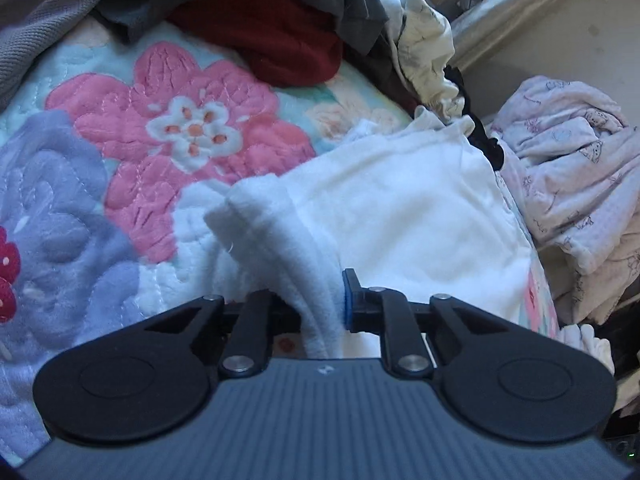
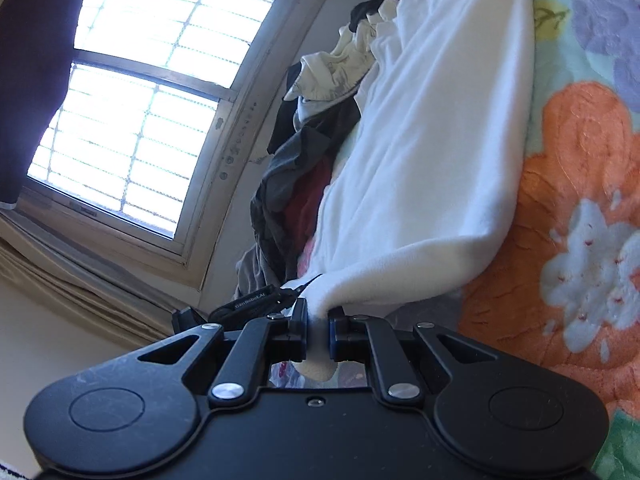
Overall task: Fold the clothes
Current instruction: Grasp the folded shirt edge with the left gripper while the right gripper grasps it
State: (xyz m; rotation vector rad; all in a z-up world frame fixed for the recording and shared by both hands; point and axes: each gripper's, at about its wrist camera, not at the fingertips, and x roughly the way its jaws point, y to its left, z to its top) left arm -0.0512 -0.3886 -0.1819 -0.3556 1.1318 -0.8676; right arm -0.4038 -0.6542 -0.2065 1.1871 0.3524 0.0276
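A white fleece garment [image 1: 400,216] lies on a floral quilt [image 1: 120,168]. My left gripper [image 1: 316,304] is shut on a bunched fold of it at its near edge, and the fabric hides the left finger. In the right wrist view the same white garment [image 2: 432,140] stretches away over the quilt [image 2: 580,200]. My right gripper [image 2: 318,332] is shut on a corner of it, lifted a little off the bed. The tip of the left gripper [image 2: 256,304] shows just beyond, to the left.
A heap of dark grey, maroon and cream clothes [image 1: 288,28] lies at the far end of the bed. A pale printed garment pile [image 1: 580,184] sits beside the bed on the right. A barred window [image 2: 148,92] fills the wall beyond.
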